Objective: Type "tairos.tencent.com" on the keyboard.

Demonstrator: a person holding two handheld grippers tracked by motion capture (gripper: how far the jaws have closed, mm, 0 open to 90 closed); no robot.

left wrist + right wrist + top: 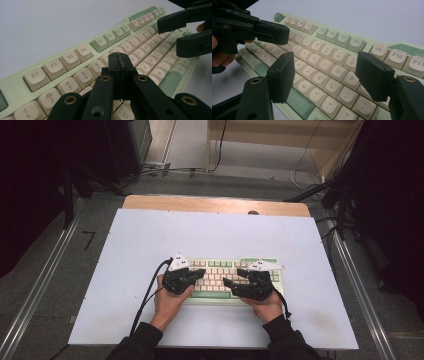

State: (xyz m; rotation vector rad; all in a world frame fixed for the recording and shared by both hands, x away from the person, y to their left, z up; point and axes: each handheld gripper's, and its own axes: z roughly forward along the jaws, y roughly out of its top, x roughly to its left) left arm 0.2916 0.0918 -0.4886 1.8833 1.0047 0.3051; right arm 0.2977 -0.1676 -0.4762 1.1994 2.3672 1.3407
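High view: keyboard [220, 280] lies under both grippers' fingers [200, 272].

A pale green keyboard [225, 280] lies on the white table [150, 245]

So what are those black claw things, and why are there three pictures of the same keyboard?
A person holds a pinching tool in each hand. The top picture looks down from above: the left gripper and the right gripper hover over a green and cream keyboard lying on a pale table. The other two pictures come from small cameras riding on the tools, so you look along their jaws. The left gripper's jaws are pressed together with nothing between them, pointing at the number keys. The right gripper's jaws stand wide apart above the letter keys. Neither holds anything.
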